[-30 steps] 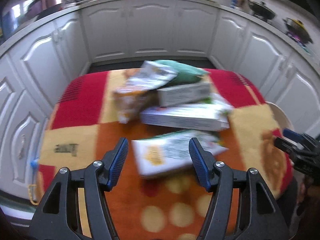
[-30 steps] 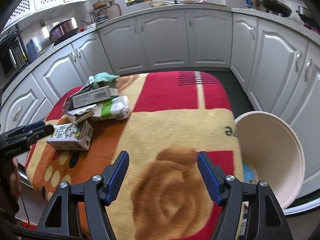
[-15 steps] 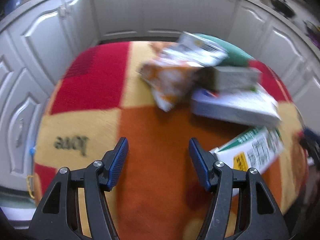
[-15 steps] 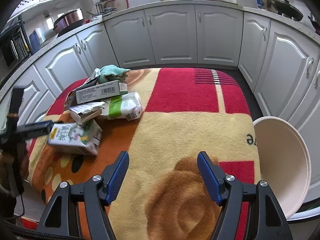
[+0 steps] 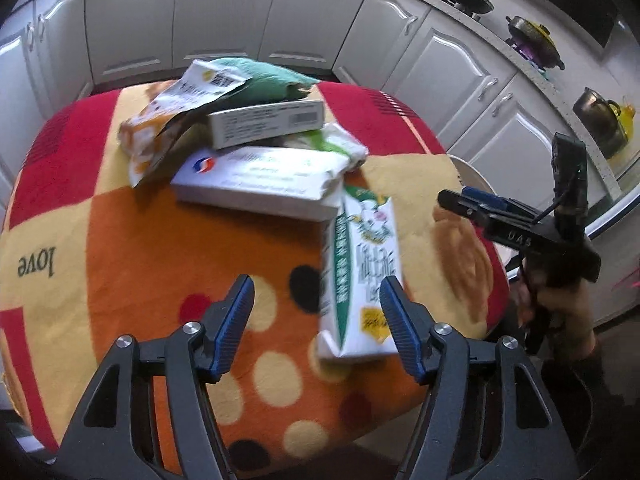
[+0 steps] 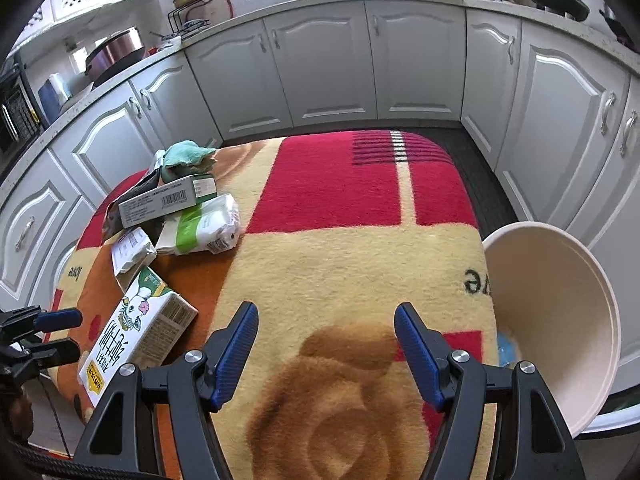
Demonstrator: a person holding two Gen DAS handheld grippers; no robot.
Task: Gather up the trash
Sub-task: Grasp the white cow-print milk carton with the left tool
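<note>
The carton (image 5: 362, 280) lies flat near the table's (image 5: 120, 240) front edge — light, stiff cardboard, best pinched across its narrow sides. Left gripper (image 5: 316, 312) is wide, just opening, unclamped; right gripper (image 6: 326, 344) wide, empty.

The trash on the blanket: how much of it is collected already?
Done: nothing seen; the beige round bin looks nearly empty. In hand: nothing; the open left claw nears the white-green milk carton. Left: the carton and the pile of boxes and wrappers.

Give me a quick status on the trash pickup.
Both tongs open, left, right. Milk carton nearest left tongs, not gripped. Bin at table edge. Nothing blocking.
</note>
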